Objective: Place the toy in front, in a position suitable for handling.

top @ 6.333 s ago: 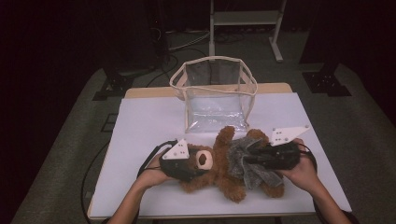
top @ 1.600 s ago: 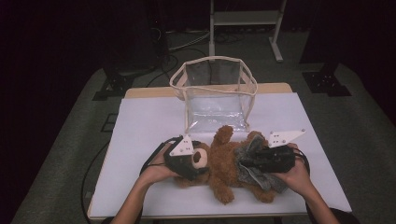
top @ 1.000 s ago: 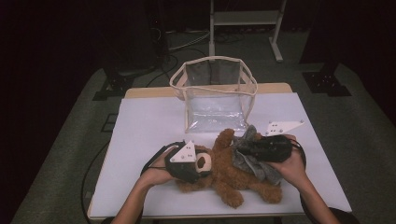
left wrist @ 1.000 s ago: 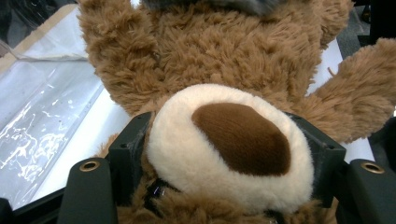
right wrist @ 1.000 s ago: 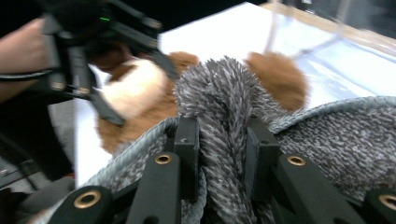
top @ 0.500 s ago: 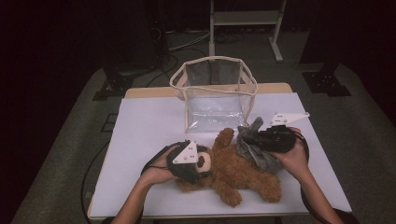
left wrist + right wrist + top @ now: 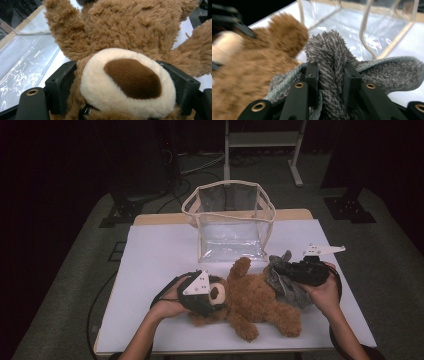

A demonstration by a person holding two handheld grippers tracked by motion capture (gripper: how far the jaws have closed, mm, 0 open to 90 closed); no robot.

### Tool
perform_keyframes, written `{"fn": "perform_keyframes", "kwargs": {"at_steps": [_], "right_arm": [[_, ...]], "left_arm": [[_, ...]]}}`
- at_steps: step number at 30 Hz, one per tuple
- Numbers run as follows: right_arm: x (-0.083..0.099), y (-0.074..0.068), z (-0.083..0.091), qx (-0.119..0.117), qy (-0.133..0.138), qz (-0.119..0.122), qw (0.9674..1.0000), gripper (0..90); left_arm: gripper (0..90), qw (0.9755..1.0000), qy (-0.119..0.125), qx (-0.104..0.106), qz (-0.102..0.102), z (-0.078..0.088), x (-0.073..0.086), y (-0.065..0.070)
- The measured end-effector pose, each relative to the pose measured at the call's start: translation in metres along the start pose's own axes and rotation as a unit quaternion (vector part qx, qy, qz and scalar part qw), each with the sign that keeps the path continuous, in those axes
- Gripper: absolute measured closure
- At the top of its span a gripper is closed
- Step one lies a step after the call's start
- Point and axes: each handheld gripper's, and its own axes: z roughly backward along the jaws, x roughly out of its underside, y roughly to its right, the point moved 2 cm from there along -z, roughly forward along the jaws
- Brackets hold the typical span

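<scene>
Listing the worktop (image 7: 160, 250) as it stands, we record one brown teddy bear (image 7: 255, 302) lying on its back across the near half, head toward our left, legs toward our right, so its long axis runs side to side. Left tool (image 7: 202, 295): at the bear's head, its two black jaws flanking the cream muzzle (image 7: 127, 82) in the left gripper view; they have just been opening, with the head between them, and we judge them slack rather than pressing. Right tool (image 7: 300, 270): clamped on a fold of grey fuzzy cloth (image 7: 332, 65), pinched tight between both jaws in the right gripper view, the rest of the cloth draped at the bear's hip and leg on our right. One clear plastic bag (image 7: 230, 222) with cream trim, standing open-topped just beyond the bear, its front wall close to the raised paw (image 7: 242, 265). Relation governing the next move, as we judge it: the bag lies straight ahead of the cloth-bearing right tool and slightly to its left, nearer to that hand than to the left, so the cloth would travel forward and over the rim while the left hand sits by the head.
</scene>
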Motion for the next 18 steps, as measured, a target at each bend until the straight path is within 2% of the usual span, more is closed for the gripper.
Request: {"fn": "perform_keyframes", "kwargs": {"at_steps": [1, 2, 4, 6, 7, 9, 10, 12, 13, 15, 18], "right_arm": [[-0.005, -0.012, 0.001, -0.019, 0.013, 0.008, 0.9997, 69.7], [-0.005, -0.012, 0.001, -0.019, 0.013, 0.008, 0.9997, 69.7], [-0.007, -0.024, -0.003, -0.038, 0.02, 0.018, 0.9989, 69.6], [-0.008, -0.032, -0.01, -0.044, 0.014, 0.031, 0.9984, 69.6], [-0.006, -0.032, -0.017, -0.045, 0.005, 0.029, 0.9985, 69.6], [-0.004, -0.029, -0.018, -0.043, 0.003, 0.027, 0.9987, 69.6], [-0.001, -0.023, -0.02, -0.036, -0.002, 0.021, 0.9991, 69.5], [0.004, -0.012, -0.018, -0.009, -0.008, 0.016, 0.9998, 69.2], [0.007, -0.003, -0.015, -0.004, -0.007, -0.002, 1.0, 69.1], [0.009, 0.007, -0.007, 0.011, -0.003, -0.014, 0.9998, 69.0], [0.006, 0.003, -0.004, 0.003, 0.007, -0.013, 0.9999, 69.0]], "left_arm": [[19.5, 1.0, 0.001, -0.001, 0.002, 0.0, 0.0, -0.001], [19.5, 1.0, 0.002, -0.003, 0.003, -0.001, 0.0, -0.001], [19.5, 1.0, 0.003, -0.004, 0.007, -0.001, 0.0, -0.002], [19.4, 0.9999, 0.002, -0.005, 0.009, -0.001, 0.001, -0.003], [18.7, 0.9999, 0.004, -0.005, 0.01, -0.001, 0.001, -0.003], [18.7, 0.9998, 0.007, -0.006, 0.016, 0.0, 0.002, -0.003], [18.5, 0.9998, 0.007, -0.006, 0.017, 0.0, 0.002, -0.003], [18.4, 0.9997, 0.008, -0.008, 0.02, 0.0, 0.002, -0.004], [18.4, 0.9997, 0.008, -0.008, 0.021, 0.0, 0.002, -0.005], [18.4, 0.9998, 0.008, -0.006, 0.019, 0.0, 0.002, -0.004], [18.4, 0.9998, 0.009, -0.004, 0.016, -0.001, 0.002, -0.004]]}}
